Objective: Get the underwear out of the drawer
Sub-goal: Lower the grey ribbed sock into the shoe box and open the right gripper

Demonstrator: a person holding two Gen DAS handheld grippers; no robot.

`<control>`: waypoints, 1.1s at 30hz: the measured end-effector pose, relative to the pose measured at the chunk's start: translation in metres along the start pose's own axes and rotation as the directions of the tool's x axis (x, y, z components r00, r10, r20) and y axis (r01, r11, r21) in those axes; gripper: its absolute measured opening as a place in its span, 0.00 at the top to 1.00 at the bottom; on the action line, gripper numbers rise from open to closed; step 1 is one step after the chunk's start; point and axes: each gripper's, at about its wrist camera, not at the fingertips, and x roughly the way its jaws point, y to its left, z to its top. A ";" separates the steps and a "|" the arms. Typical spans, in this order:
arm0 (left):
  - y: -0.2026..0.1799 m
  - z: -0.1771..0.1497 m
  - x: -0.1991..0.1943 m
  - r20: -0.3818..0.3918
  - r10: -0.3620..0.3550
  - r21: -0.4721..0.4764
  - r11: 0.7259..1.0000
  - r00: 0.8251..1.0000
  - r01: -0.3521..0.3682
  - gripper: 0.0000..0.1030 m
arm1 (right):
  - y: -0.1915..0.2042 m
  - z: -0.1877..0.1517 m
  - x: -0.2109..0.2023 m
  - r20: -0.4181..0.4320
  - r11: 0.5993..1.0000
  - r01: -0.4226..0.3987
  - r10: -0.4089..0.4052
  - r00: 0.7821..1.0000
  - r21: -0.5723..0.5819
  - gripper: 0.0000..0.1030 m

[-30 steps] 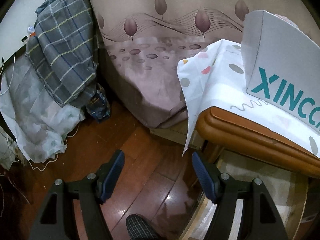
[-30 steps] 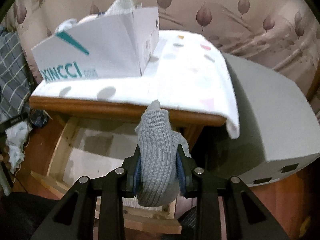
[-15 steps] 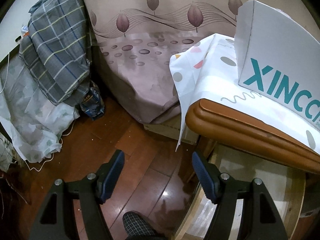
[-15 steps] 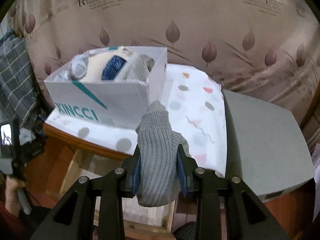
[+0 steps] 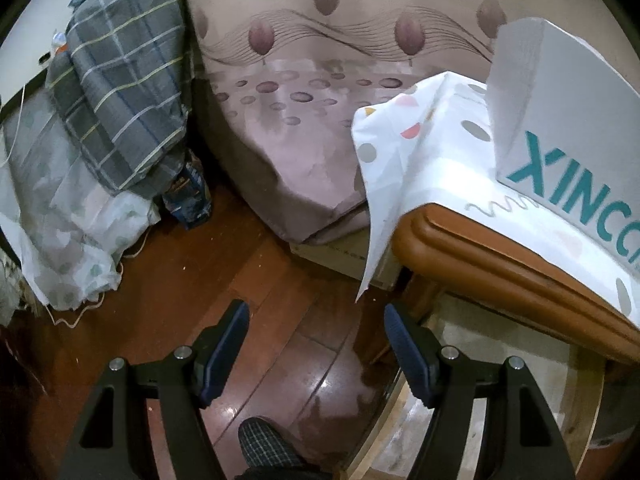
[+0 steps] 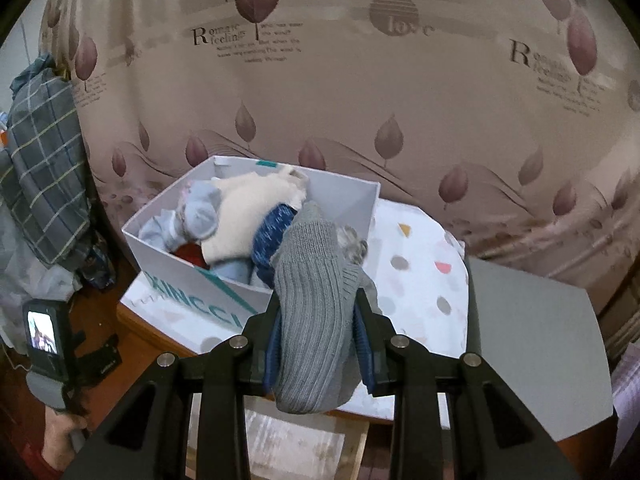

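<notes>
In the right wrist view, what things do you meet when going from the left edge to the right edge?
Plaid cloth → white box → grey knitted garment in the right gripper → dotted cloth → grey panel.

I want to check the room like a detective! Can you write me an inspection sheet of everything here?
Surface: wooden nightstand top under a white dotted cloth; red-brown wood floor.
Job's things: grey ribbed knitted garment; white cardboard box with teal lettering, full of rolled clothes; open drawer below, pale bottom showing.
Clutter: grey plaid fabric heaped on pale bedding; grey flat box.
Grippers: right gripper clamped on the garment; left gripper open, holding nothing.
Cables: thin white cord on the floor.
Surroundings: leaf-patterned bedsheet.
</notes>
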 end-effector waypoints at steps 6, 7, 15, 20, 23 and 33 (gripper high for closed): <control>0.011 0.003 0.001 -0.008 0.008 -0.038 0.999 1.000 -0.008 0.30 | 0.015 0.022 0.022 -0.025 0.999 -0.038 0.038 0.999 0.005 0.72; 0.012 0.003 0.001 -0.008 0.009 -0.041 0.999 1.000 -0.010 0.30 | 0.018 0.026 0.027 -0.027 0.999 -0.038 0.039 0.999 0.003 0.72; 0.019 0.006 0.003 -0.007 0.016 -0.055 0.998 1.000 -0.016 0.30 | 0.048 0.054 0.073 -0.056 0.999 -0.041 0.039 0.998 -0.029 0.72; 0.020 0.007 0.002 -0.010 0.007 -0.060 0.998 1.000 -0.007 0.30 | 0.062 0.060 0.103 -0.079 0.999 -0.035 0.033 0.996 -0.033 0.72; 0.019 0.007 0.000 -0.002 0.009 -0.053 0.999 1.000 -0.009 0.30 | 0.066 0.058 0.119 -0.100 0.999 -0.029 0.026 0.995 -0.034 0.72; 0.016 0.008 0.002 -0.012 -0.013 -0.049 0.999 1.000 0.012 0.30 | 0.075 0.053 0.157 -0.139 0.998 0.018 -0.026 0.990 -0.055 0.70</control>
